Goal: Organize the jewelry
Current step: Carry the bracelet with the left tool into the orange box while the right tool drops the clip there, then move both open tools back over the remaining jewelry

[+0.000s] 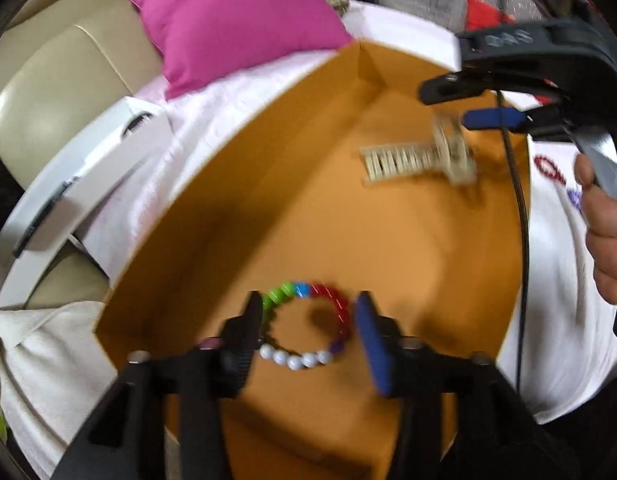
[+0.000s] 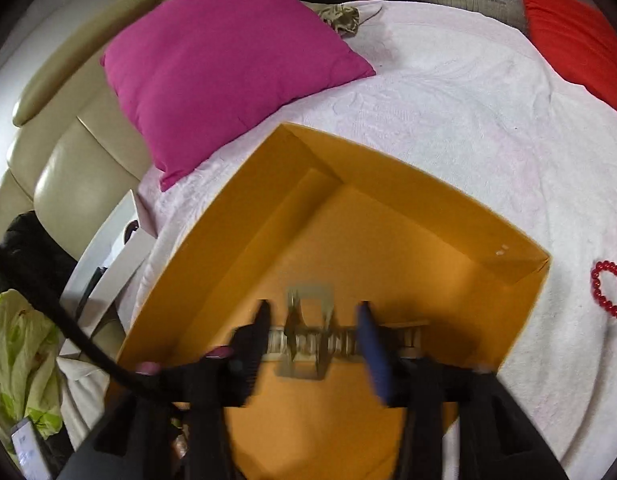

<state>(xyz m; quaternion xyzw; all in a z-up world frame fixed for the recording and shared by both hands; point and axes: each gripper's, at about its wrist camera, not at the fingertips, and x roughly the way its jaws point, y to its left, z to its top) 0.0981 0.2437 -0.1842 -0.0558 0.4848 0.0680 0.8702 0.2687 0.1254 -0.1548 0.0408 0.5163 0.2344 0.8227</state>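
In the lower middle, the left gripper point(image 1: 308, 332) stands half open around the bead bracelet point(image 1: 308, 326), released in the orange box point(image 1: 212, 200). The right gripper point(image 2: 314, 340), equally open, straddles the beige hair clip point(image 2: 308, 344) inside. At right, a red bracelet point(image 2: 608, 294) remains on the bed point(image 2: 448, 120).

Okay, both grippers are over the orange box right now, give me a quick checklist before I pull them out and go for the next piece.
1. Left gripper open around multicolour bead bracelet: ok.
2. Bracelet lying on orange box floor: ok.
3. Right gripper clear of beige hair clip: cannot tell, blurred.
4. Hair clip inside box: ok.
5. Red bead bracelet remains outside on white cover: not ok.
6. Cable clear of clip: cannot tell.
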